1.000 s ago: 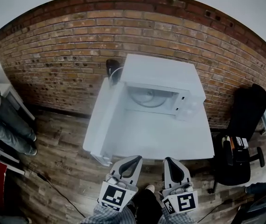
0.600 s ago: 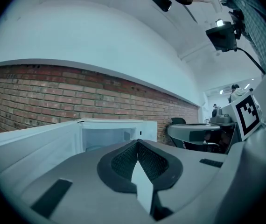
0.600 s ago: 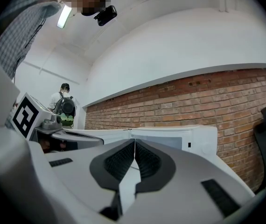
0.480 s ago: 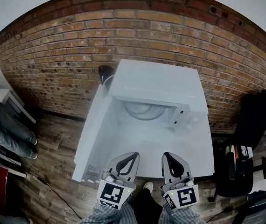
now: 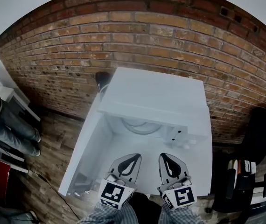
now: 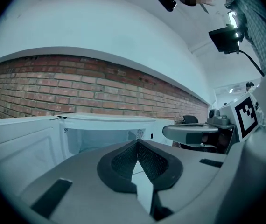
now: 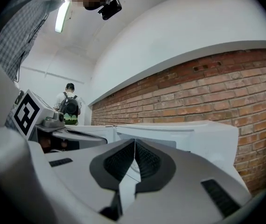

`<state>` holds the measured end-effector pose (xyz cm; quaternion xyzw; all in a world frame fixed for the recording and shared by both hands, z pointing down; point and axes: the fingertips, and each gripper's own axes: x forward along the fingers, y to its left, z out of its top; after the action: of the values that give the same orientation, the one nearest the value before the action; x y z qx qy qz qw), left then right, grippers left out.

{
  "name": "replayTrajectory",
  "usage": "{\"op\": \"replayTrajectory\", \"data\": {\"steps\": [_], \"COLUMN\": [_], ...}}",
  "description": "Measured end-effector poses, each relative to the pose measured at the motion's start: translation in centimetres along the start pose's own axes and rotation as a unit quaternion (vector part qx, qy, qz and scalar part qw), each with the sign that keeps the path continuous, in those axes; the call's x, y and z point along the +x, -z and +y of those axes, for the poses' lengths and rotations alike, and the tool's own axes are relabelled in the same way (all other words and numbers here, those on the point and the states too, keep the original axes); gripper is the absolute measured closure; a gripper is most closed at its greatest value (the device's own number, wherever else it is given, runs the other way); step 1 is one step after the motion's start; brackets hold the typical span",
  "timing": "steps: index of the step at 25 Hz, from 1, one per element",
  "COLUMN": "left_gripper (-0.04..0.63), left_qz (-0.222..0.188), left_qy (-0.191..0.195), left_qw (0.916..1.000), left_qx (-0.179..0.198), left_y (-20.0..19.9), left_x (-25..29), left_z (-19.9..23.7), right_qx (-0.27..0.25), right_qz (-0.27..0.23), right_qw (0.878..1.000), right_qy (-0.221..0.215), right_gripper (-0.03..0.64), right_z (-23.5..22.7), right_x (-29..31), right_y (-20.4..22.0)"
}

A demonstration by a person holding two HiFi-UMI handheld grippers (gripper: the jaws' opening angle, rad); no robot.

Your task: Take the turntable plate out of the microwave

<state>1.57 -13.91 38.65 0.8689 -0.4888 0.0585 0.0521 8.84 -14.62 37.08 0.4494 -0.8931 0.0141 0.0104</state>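
Note:
A white microwave (image 5: pixel 156 94) stands on a white table (image 5: pixel 199 164) against a brick wall, its door (image 5: pixel 84 155) swung open to the left. Inside the cavity, part of the glass turntable plate (image 5: pixel 141 125) shows under the top edge. My left gripper (image 5: pixel 134 157) and right gripper (image 5: pixel 166 156) are side by side over the table's front, both shut and empty, short of the opening. The left gripper view looks past the shut left gripper (image 6: pixel 136 142) into the lit cavity (image 6: pixel 102 136). In the right gripper view, the right gripper (image 7: pixel 134 141) points at the microwave's front (image 7: pixel 189 139).
A black office chair (image 5: pixel 262 130) stands to the right of the table. A dark object (image 5: pixel 103 78) sits behind the microwave by the wall. A person's legs (image 5: pixel 12 125) and a shelf are at the far left. A person with a backpack (image 7: pixel 69 107) stands far off.
Both grippers have moved forward over the table towards the open microwave, which now looks larger and closer. Their jaws stayed shut.

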Motion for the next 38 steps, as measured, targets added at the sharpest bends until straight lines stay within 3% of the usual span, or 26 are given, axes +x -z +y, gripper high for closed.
{"op": "replayTrajectory", "data": {"steps": [10, 14, 18, 24, 26, 29, 31, 35, 38], "left_gripper": [0.586, 0.586, 0.586, 0.583, 0.577, 0.507, 0.478, 0.476, 0.476], "left_qz": [0.039, 0.039, 0.065, 0.111, 0.108, 0.100, 0.089, 0.062, 0.058], "left_qy": [-0.010, 0.004, 0.044, 0.048, 0.043, 0.038, 0.025, -0.018, -0.032], "left_qw": [0.9976, 0.9909, 0.9670, 0.9484, 0.9383, 0.9212, 0.9060, 0.8630, 0.8471], "left_qx": [-0.056, -0.128, -0.243, -0.293, -0.326, -0.374, -0.413, -0.501, -0.527], "left_y": [2.5, 3.6, 6.4, 10.2, 11.0, 11.8, 12.3, 13.7, 14.4], "left_x": [4.5, 6.5, 8.1, 9.6, 10.3, 11.4, 11.9, 12.4, 12.9], "left_z": [2.6, 4.2, 4.8, 6.9, 7.7, 8.6, 9.5, 11.9, 12.9], "right_qx": [0.042, 0.044, 0.048, 0.040, 0.039, 0.037, 0.035, 0.034, 0.032], "right_qz": [0.035, 0.048, 0.066, 0.075, 0.076, 0.095, 0.100, 0.103, 0.092], "right_qw": [0.998, 0.998, 0.997, 0.996, 0.996, 0.995, 0.994, 0.994, 0.995], "right_qy": [0.000, 0.002, 0.005, 0.016, 0.020, 0.020, 0.020, 0.025, 0.027], "right_gripper": [0.598, 0.598, 0.598, 0.598, 0.598, 0.598, 0.598, 0.598, 0.598], "right_z": [-2.0, -2.2, -1.8, -1.9, -2.1, -2.3, -2.4, -2.8, -3.1], "right_x": [3.1, 4.7, 5.8, 7.3, 7.7, 8.0, 8.4, 9.0, 9.6], "right_y": [4.0, 5.4, 6.4, 6.6, 6.8, 7.6, 7.8, 7.9, 7.7]}}
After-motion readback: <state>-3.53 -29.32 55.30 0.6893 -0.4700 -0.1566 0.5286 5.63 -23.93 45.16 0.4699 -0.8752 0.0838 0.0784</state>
